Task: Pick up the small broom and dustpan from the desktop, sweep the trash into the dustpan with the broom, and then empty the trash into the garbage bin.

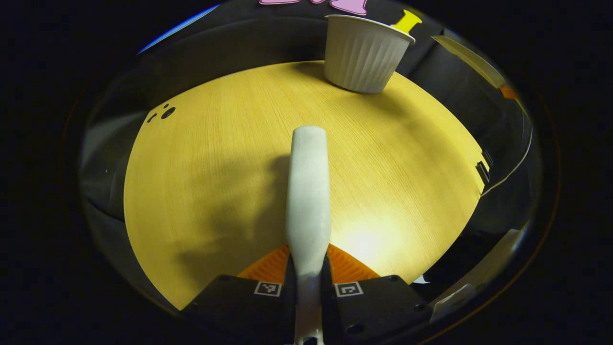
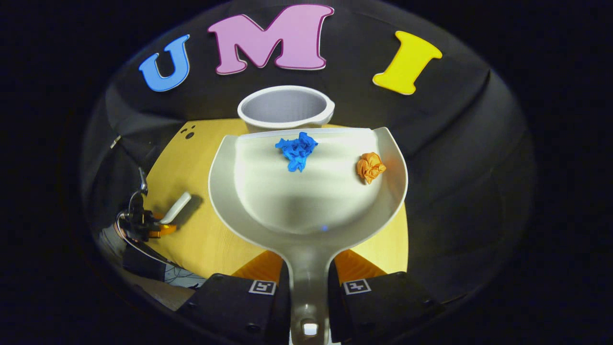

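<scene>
1. The right hand-held gripper point(image 2: 309, 287) is clamped on the dustpan point(image 2: 306, 187) handle; the blue paper ball point(image 2: 297, 151) and orange paper ball point(image 2: 370, 166) lie at its far lip.
2. The garbage bin point(image 2: 286, 108) stands just ahead: tip slowly over its mouth.
3. The left hand-held gripper point(image 1: 309, 287) grips what is probably the broom point(image 1: 309, 191) handle above the table point(image 1: 215, 167); keep it back.

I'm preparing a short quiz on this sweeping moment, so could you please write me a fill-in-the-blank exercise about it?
1. The right tool grips the handle of the ____.
2. The dustpan holds a blue paper ball and an ____ paper ball.
3. The left tool is shut on the ____ handle.
4. The white garbage bin stands just ____ the dustpan's front edge.

Missing words: dustpan; orange; broom; beyond
</scene>
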Available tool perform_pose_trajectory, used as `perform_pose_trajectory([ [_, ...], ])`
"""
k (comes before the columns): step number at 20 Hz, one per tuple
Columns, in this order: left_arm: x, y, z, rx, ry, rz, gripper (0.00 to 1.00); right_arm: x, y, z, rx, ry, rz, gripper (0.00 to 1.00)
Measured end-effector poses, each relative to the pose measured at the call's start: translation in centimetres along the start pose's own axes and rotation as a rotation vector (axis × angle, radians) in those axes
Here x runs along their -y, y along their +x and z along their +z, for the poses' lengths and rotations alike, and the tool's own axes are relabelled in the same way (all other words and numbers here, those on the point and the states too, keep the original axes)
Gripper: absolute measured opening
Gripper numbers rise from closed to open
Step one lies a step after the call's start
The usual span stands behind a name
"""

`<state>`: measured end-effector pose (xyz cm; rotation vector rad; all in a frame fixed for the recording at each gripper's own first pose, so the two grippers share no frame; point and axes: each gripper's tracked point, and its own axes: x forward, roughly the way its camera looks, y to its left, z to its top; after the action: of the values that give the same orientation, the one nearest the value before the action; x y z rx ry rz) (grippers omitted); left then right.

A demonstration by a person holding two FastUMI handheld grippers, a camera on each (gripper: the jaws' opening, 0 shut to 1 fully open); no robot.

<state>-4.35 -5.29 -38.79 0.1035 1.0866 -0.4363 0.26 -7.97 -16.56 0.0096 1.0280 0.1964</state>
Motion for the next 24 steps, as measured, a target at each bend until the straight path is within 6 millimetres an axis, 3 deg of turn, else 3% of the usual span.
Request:
perform_pose_trajectory([
  [4,-0.2,-0.3,-0.4,0.011,-0.012,-0.004,0.26,2.7,0.4,5.4,0.012,-0.058,-0.06,0.36],
  [5,-0.3,-0.4,-0.7,0.013,-0.014,-0.006,0.26,3.1,0.9,6.7,0.002,-0.073,-0.071,0.31],
  [6,-0.4,-0.5,-0.9,0.015,-0.018,-0.006,0.26,3.6,1.4,8.2,0.0,-0.088,-0.085,0.36],
  [8,-0.6,-0.6,-1.2,0.019,-0.03,-0.009,0.26,3.9,2.5,10.3,-0.018,-0.124,-0.11,0.36],
  [16,-2.1,-0.3,-2.6,0.012,-0.069,-0.007,0.26,5.1,6.7,15.3,-0.217,-0.434,-0.243,0.36],
  [22,-2.3,0.1,-2.6,0.018,-0.092,-0.018,0.26,5.7,7.2,18.6,-0.379,-0.63,-0.327,0.36],
  [24,-2.3,0.1,-2.6,0.018,-0.099,-0.019,0.26,5.0,7.2,18.9,-0.39,-0.639,-0.318,0.36],
])
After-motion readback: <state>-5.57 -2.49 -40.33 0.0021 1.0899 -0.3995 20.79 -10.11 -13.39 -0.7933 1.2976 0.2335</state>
